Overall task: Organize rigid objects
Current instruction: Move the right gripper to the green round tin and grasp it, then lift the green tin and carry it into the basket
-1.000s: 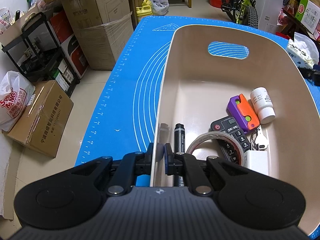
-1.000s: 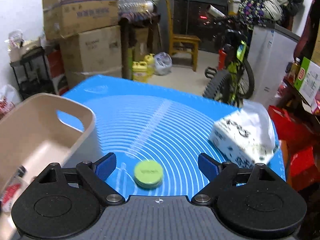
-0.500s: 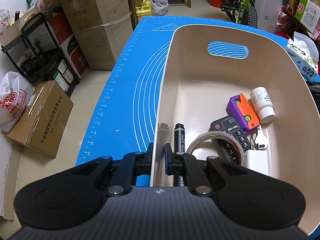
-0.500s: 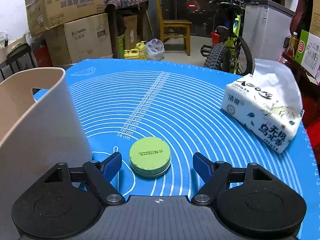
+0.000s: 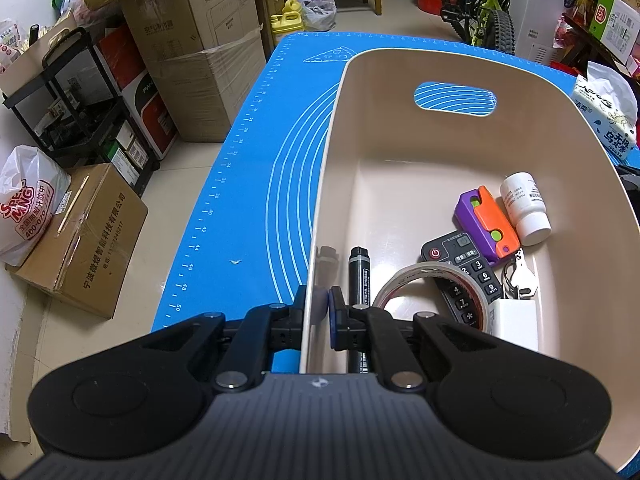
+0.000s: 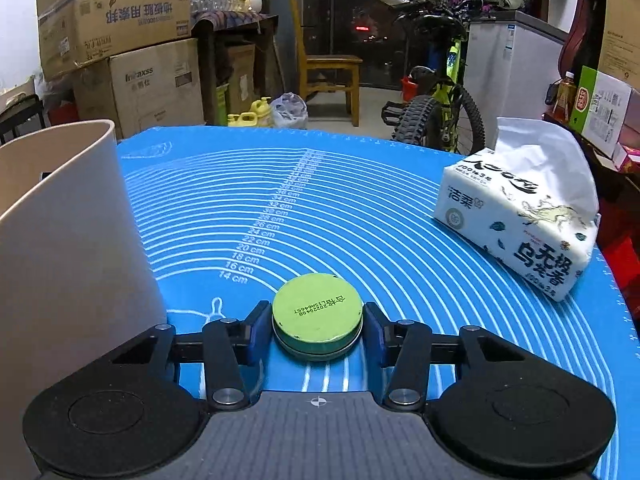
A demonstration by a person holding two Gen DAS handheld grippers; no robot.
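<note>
A beige bin [image 5: 460,68] stands on the blue mat [image 5: 256,184]. My left gripper [image 5: 318,306] is shut on the bin's near left wall, one finger outside and one inside. The bin holds a black marker [image 5: 359,272], a tape roll [image 5: 416,280], a remote [image 5: 460,258], a purple-and-orange toy [image 5: 486,220], a white bottle [image 5: 524,208], keys [image 5: 520,276] and a white charger [image 5: 514,322]. In the right wrist view a round green tin [image 6: 318,312] lies on the mat [image 6: 240,208]. My right gripper [image 6: 318,330] is closing, its blue pads touching the tin's sides.
A tissue pack [image 6: 520,216] lies on the mat at the right. The bin's outer wall [image 6: 68,248] rises close on the left of the tin. Cardboard boxes [image 5: 200,48], a black rack [image 5: 72,112], a bicycle [image 6: 440,96] and a wooden chair [image 6: 328,68] surround the table.
My right gripper came down around the green tin and its jaws closed from wide apart to the tin's sides. The left gripper and the bin have not moved.
</note>
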